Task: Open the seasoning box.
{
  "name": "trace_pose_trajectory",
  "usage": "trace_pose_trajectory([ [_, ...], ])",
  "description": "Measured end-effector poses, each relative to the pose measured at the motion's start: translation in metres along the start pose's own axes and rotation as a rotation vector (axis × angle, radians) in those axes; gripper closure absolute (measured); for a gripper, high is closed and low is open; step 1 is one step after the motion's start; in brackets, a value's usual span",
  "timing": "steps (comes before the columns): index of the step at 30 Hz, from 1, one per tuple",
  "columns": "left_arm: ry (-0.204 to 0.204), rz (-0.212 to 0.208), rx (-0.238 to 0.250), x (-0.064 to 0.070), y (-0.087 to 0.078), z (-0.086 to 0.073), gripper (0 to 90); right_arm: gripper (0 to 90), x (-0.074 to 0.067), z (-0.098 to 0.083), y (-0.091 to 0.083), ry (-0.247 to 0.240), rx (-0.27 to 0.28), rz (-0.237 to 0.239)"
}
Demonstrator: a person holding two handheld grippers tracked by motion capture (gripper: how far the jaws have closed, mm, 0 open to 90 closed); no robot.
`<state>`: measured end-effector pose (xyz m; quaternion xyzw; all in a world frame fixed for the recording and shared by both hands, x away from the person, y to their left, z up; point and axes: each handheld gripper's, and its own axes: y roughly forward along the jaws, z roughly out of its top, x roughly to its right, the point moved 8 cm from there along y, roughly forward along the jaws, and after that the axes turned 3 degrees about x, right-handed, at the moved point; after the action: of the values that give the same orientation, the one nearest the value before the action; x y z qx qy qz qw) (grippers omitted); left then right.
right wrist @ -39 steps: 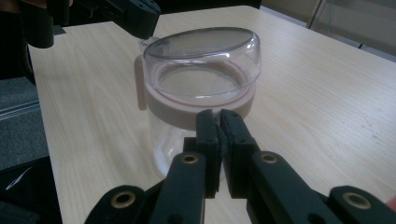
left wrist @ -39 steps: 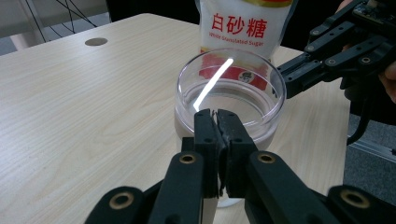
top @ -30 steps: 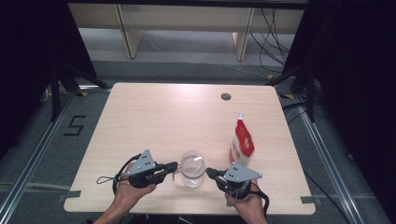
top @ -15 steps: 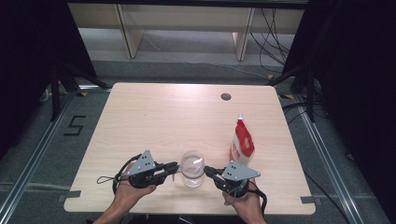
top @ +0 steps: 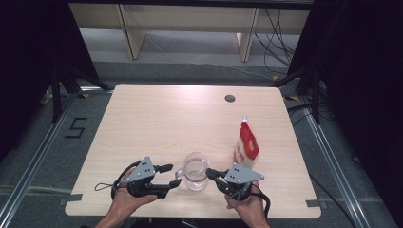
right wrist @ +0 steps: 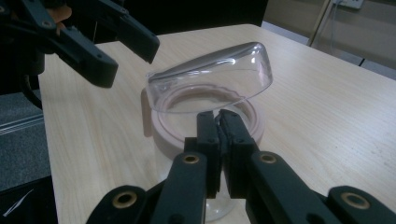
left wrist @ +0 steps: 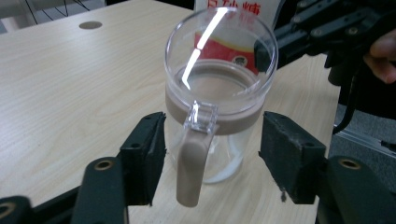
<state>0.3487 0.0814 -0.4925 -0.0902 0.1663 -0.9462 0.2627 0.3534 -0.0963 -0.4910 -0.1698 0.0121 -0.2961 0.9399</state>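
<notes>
1. Two grippers are in our hands at the near edge of the table (top: 142, 118), with a clear glass jug (top: 195, 171) standing between them, close to that near edge and roughly at the middle of its width
2. Our left gripper (top: 169, 175) lies at the left of the high view; its jaws have just been opening and now stand spread, one on each side of the jug's handle (left wrist: 194, 161). In the left gripper view the beige handle hangs in the gap and neither pad touches it
3. Next comes the jug itself: upright, with a beige band around its upper body. Its clear lid (right wrist: 210, 77) is tipped up at an angle above the beige rim in the right gripper view
4. Our right gripper (top: 211, 174) reaches the jug from the other side. Its jaws are pressed together in the right gripper view, tips at the jug's rim just under the raised lid; we cannot tell whether they pinch the lid's edge
5. Farther right and a little behind, a red and white packet (top: 246, 145) stands upright on the table, just beside the right gripper
6. Away at the far edge sits a small round grommet (top: 230, 98), well apart from everything else
</notes>
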Motion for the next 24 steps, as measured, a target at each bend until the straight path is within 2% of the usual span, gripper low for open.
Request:
trace_pose_trajectory([
  [2,0.003,0.009,-0.011,-0.001,-0.001,-0.002,34.4,87.2,-0.001,0.0,0.0,-0.002,-0.003,0.009],
  [3,-0.04,0.014,-0.013,0.0,0.0,-0.005,32.2,87.1,-0.001,0.002,0.001,-0.004,0.005,0.008],
  [9,-0.064,0.04,-0.027,-0.007,-0.004,-0.014,28.0,86.9,-0.003,0.006,0.003,-0.005,0.022,0.016],
  [10,-0.08,0.045,-0.028,-0.009,-0.005,-0.017,27.6,86.9,-0.004,0.007,0.003,0.015,0.025,0.0],
  [12,-0.077,0.045,-0.028,-0.01,-0.006,-0.019,27.1,86.8,-0.004,0.007,0.003,0.011,0.023,0.004],
  [13,-0.083,0.046,-0.029,-0.012,-0.007,-0.021,26.7,86.8,-0.002,0.009,0.004,-0.021,0.026,0.008],
  [14,-0.089,0.044,-0.029,-0.012,-0.007,-0.022,26.6,86.8,-0.004,0.009,0.005,-0.006,0.028,0.023],
  [15,-0.085,0.042,-0.034,-0.012,-0.008,-0.023,26.5,86.7,-0.004,0.009,0.005,0.001,0.029,0.0],
  [16,-0.089,0.046,-0.038,-0.012,-0.009,-0.025,26.5,86.6,-0.005,0.009,0.005,-0.01,0.023,0.011],
  [18,-0.088,0.055,-0.044,-0.012,-0.009,-0.026,26.1,86.5,-0.006,0.01,0.004,-0.001,0.015,0.012],
  [19,-0.086,0.046,-0.045,-0.012,-0.008,-0.027,25.8,86.4,-0.006,0.011,0.004,-0.004,0.024,0.011],
  [24,-0.058,0.046,-0.066,-0.011,-0.007,-0.032,25.1,85.8,-0.008,0.014,0.005,-0.014,0.027,0.011],
])
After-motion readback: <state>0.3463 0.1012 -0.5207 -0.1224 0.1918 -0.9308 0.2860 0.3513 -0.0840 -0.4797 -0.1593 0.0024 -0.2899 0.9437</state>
